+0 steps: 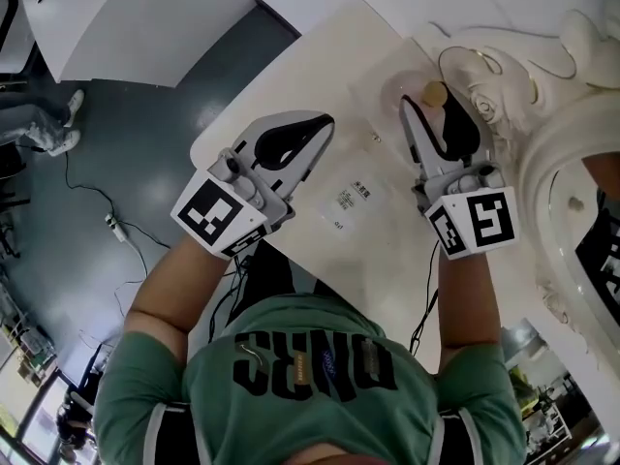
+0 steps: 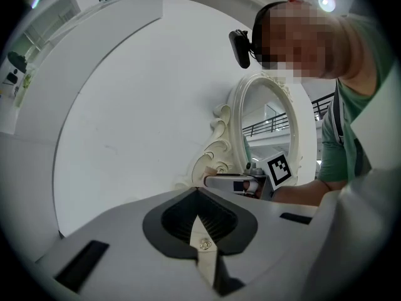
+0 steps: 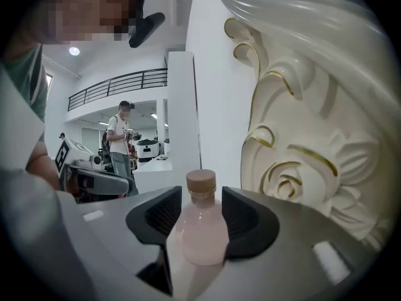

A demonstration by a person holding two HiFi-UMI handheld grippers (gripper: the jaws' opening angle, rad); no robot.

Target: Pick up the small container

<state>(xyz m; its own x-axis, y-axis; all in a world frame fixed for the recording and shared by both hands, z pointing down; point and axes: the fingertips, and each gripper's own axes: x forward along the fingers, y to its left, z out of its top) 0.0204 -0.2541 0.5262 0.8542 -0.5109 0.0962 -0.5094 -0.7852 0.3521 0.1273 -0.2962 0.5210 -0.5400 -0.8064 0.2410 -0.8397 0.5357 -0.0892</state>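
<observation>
Right tongs (image 3: 202,200): jaws spread wide. Small pale-pink round-bodied bottle with tan cap (image 3: 202,231) is framed upright between dark ribbed pads; no squeeze is seen. Bottle is set on white desk (image 1: 310,56), near ornate cream carved mirror frame with gilt lines (image 3: 301,162). Left tongs (image 2: 199,196): jaws closed together, nothing gripped, positioned well apart from bottle.

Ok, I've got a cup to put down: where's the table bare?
Bare: the table between left gripper and right gripper, except a small label, and its far corner. Crowded at right: the bottle stands between the right gripper's open jaws, beside the mirror frame.
</observation>
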